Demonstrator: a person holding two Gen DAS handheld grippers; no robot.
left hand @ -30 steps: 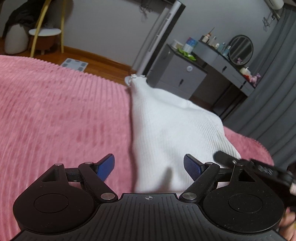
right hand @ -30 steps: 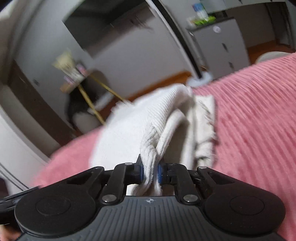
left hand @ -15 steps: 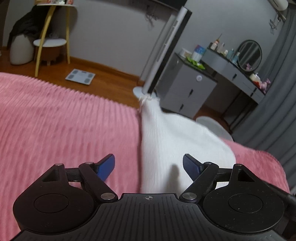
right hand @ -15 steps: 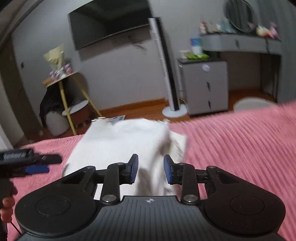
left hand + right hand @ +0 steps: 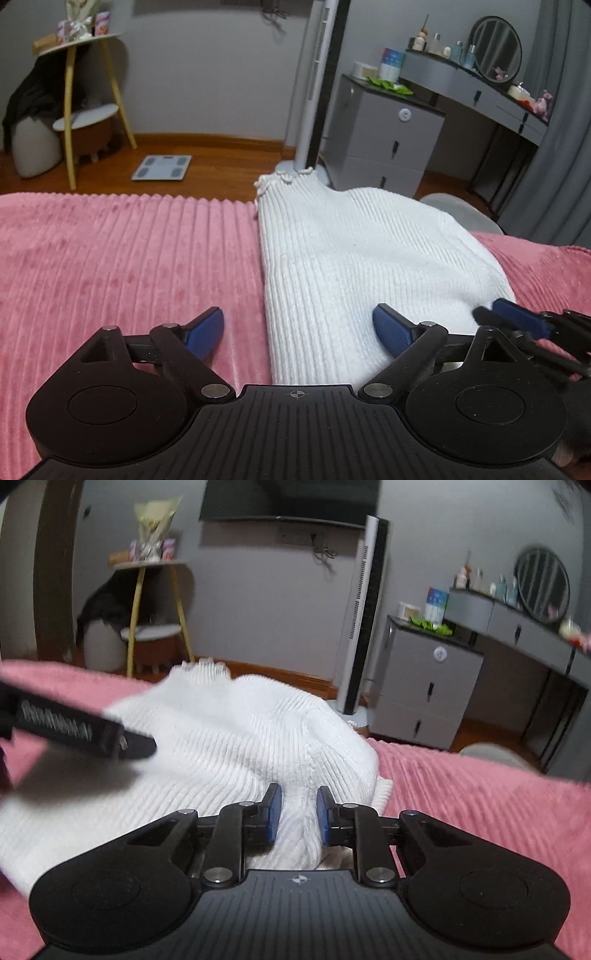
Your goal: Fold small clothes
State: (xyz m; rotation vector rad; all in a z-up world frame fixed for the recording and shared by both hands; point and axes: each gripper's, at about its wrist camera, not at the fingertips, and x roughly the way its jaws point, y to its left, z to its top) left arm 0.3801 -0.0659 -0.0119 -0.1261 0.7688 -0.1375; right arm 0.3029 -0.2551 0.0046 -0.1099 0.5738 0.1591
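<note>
A white ribbed knit garment (image 5: 351, 258) lies folded on the pink ribbed blanket (image 5: 129, 258), its tasselled end at the bed's far edge. My left gripper (image 5: 297, 317) is low over its near left edge with the jaws wide and still opening. The edge runs between the fingers and neither pad presses on it. My right gripper (image 5: 297, 801) is at the garment's (image 5: 221, 746) near right corner. Its jaws are closing on a raised ridge of the knit that fills the gap. Its blue pad (image 5: 517, 317) shows in the left wrist view. A left finger (image 5: 129, 742) crosses the right wrist view.
Past the bed's far edge stand a tower fan (image 5: 321, 85), a grey drawer cabinet (image 5: 388, 140) and a dressing table with a round mirror (image 5: 495, 48). A bathroom scale (image 5: 162, 168) lies on the wood floor by a yellow-legged side table (image 5: 74, 92). Pink blanket (image 5: 480, 794) stretches to both sides.
The right gripper let go of the lifted bunch of knit, rolled level and came back onto a fold. The garment now lies flat. The left gripper moved nearer to its edge.
</note>
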